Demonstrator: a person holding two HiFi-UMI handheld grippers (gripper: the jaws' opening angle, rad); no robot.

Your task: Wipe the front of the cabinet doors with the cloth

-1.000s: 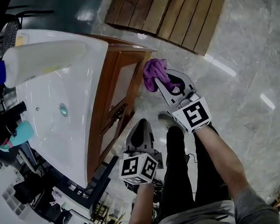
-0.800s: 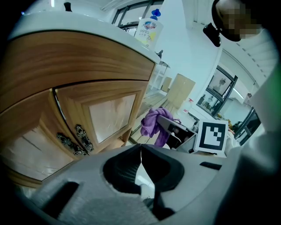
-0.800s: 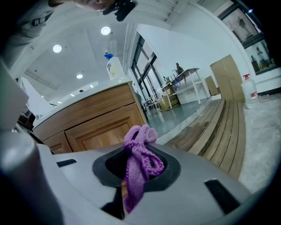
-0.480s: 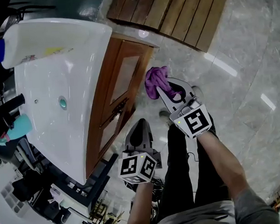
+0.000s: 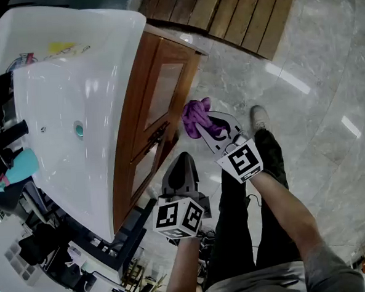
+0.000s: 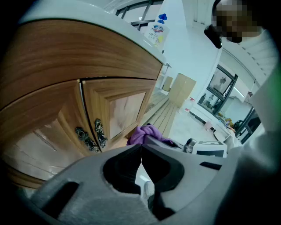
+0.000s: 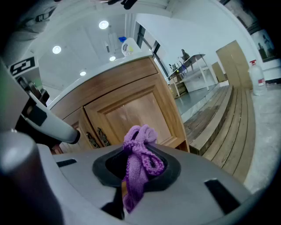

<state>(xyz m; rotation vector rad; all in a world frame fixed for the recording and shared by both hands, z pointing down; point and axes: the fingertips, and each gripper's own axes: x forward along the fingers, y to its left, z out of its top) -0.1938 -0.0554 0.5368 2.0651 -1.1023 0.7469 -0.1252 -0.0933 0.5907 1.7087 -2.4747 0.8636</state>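
- right gripper (image 5: 207, 125) pinches the purple cloth (image 5: 192, 117), held close by the cabinet doors (image 5: 160, 97), near their handles.
- left gripper (image 6: 141, 153) fingers pressed together, empty.

Head view: I look steeply down past the sink (image 5: 74, 81) to the floor (image 5: 326, 72). Left gripper view: low, close, facing the doors (image 6: 118, 114). Right gripper view: low, facing the same doors. All share them.
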